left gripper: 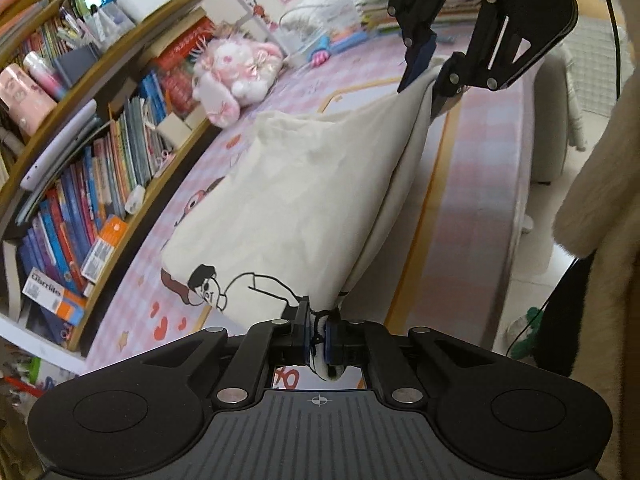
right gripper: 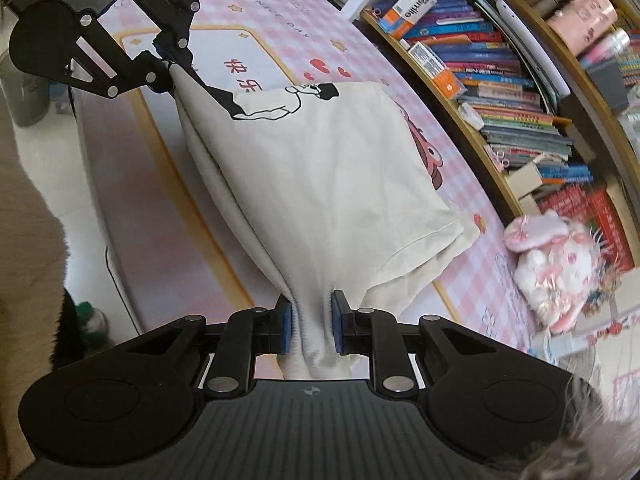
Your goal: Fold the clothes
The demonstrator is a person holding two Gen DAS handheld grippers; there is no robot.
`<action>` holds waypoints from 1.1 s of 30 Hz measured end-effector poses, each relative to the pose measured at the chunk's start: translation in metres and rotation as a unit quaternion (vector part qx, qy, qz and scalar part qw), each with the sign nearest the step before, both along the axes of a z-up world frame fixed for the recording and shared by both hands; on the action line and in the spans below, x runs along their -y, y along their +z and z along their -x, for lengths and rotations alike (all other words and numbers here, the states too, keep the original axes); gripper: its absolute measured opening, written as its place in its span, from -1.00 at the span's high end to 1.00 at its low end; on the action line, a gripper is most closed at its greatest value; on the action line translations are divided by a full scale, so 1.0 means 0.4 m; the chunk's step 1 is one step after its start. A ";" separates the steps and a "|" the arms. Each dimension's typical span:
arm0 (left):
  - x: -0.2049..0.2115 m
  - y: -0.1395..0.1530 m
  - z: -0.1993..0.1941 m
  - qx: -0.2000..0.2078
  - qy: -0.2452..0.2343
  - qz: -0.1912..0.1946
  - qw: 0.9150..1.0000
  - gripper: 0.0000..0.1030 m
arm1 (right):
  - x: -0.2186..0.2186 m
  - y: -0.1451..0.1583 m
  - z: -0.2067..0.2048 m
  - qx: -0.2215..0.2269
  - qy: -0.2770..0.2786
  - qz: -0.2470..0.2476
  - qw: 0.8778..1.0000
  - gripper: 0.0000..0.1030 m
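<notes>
I have the cream T-shirt (left gripper: 304,184) pinched at its near edge, my left gripper (left gripper: 318,336) and right gripper (right gripper: 312,326) each clamped on one bunched corner, lifting it off the pink checked mat (left gripper: 472,168). It looks light, limp and droopy. Its far side stays hidden underneath.

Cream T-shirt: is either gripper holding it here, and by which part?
Both. The left gripper pinches the cream T-shirt at an edge by its cartoon print; the right gripper clamps a bunched edge at the opposite end.
</notes>
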State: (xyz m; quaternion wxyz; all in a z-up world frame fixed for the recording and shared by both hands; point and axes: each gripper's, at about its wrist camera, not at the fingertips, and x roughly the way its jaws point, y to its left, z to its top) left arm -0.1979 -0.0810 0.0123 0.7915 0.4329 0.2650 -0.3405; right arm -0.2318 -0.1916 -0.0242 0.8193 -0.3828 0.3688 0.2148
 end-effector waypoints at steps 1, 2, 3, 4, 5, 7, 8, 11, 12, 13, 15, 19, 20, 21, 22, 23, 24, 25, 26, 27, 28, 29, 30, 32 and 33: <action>-0.005 0.002 0.001 -0.001 -0.002 0.002 1.000 0.90 | -0.003 0.004 0.009 -0.002 -0.004 -0.002 1.000 0.66; -0.010 0.003 0.003 -0.002 -0.004 0.004 1.000 0.90 | -0.006 0.006 0.016 -0.003 -0.008 -0.003 1.000 0.66; -0.014 0.005 0.005 -0.002 -0.006 0.004 1.000 0.90 | -0.010 0.007 0.023 -0.005 -0.010 -0.004 1.000 0.66; -0.017 0.008 0.006 -0.001 -0.008 0.004 1.000 0.90 | -0.015 0.008 0.030 -0.006 -0.013 -0.004 1.000 0.66; -0.021 0.015 0.006 0.004 -0.009 0.005 1.000 0.90 | -0.018 0.009 0.036 -0.006 -0.016 -0.004 1.000 0.67; -0.026 0.038 0.002 0.016 -0.007 0.008 1.000 0.90 | -0.025 0.018 0.044 -0.006 -0.019 -0.006 1.000 0.67; -0.027 0.052 -0.004 0.022 -0.004 0.013 1.000 0.90 | -0.028 0.025 0.047 -0.005 -0.021 -0.008 1.000 0.68; -0.024 0.092 -0.031 0.043 0.008 0.028 0.999 0.90 | -0.026 0.071 0.030 0.010 -0.038 -0.017 0.999 0.70; -0.022 0.103 -0.043 0.050 0.012 0.031 0.998 0.90 | -0.024 0.090 0.020 0.018 -0.045 -0.021 0.999 0.70; -0.020 0.115 -0.059 0.058 0.019 0.037 0.997 0.90 | -0.020 0.110 0.009 0.027 -0.051 -0.026 0.998 0.71; -0.018 0.141 -0.091 0.067 0.033 0.052 0.996 0.90 | -0.012 0.147 -0.017 0.044 -0.055 -0.035 0.997 0.71; -0.005 0.171 -0.143 0.084 0.053 0.067 0.993 0.89 | 0.008 0.193 -0.066 0.067 -0.053 -0.043 0.995 0.72; 0.002 0.174 -0.156 0.089 0.056 0.067 0.992 0.89 | 0.012 0.203 -0.078 0.072 -0.053 -0.045 0.995 0.72; 0.009 0.175 -0.171 0.093 0.060 0.065 0.992 0.89 | 0.018 0.212 -0.091 0.076 -0.053 -0.048 0.995 0.72; 0.017 0.176 -0.186 0.096 0.063 0.064 0.991 0.89 | 0.025 0.217 -0.103 0.080 -0.055 -0.052 0.994 0.72; 0.023 0.176 -0.200 0.096 0.067 0.063 0.991 0.89 | 0.032 0.222 -0.116 0.083 -0.057 -0.055 0.993 0.72; 0.030 0.177 -0.214 0.096 0.071 0.062 0.991 0.89 | 0.039 0.227 -0.129 0.086 -0.058 -0.059 0.993 0.73; 0.036 0.177 -0.227 0.096 0.075 0.061 0.991 0.89 | 0.046 0.232 -0.145 0.087 -0.060 -0.064 0.992 0.73; 0.043 0.175 -0.242 0.095 0.078 0.059 0.991 0.89 | 0.053 0.236 -0.159 0.088 -0.060 -0.068 0.992 0.73; 0.050 0.173 -0.258 0.093 0.080 0.057 0.991 0.89 | 0.061 0.239 -0.173 0.089 -0.060 -0.071 0.992 0.73; 0.057 0.170 -0.274 0.092 0.083 0.054 0.991 0.89 | 0.070 0.238 -0.188 0.089 -0.059 -0.074 0.992 0.73; 0.064 0.168 -0.291 0.090 0.085 0.050 0.991 0.88 | 0.078 0.238 -0.203 0.089 -0.057 -0.076 0.991 0.73; 0.071 0.163 -0.309 0.086 0.087 0.047 0.991 0.88 | 0.088 0.236 -0.218 0.088 -0.056 -0.079 0.991 0.74; 0.084 0.149 -0.349 0.075 0.092 0.038 0.992 0.88 | 0.108 0.231 -0.256 0.084 -0.053 -0.085 0.991 0.74; 0.090 0.141 -0.368 0.069 0.094 0.034 0.993 0.88 | 0.118 0.227 -0.277 0.080 -0.052 -0.088 0.991 0.74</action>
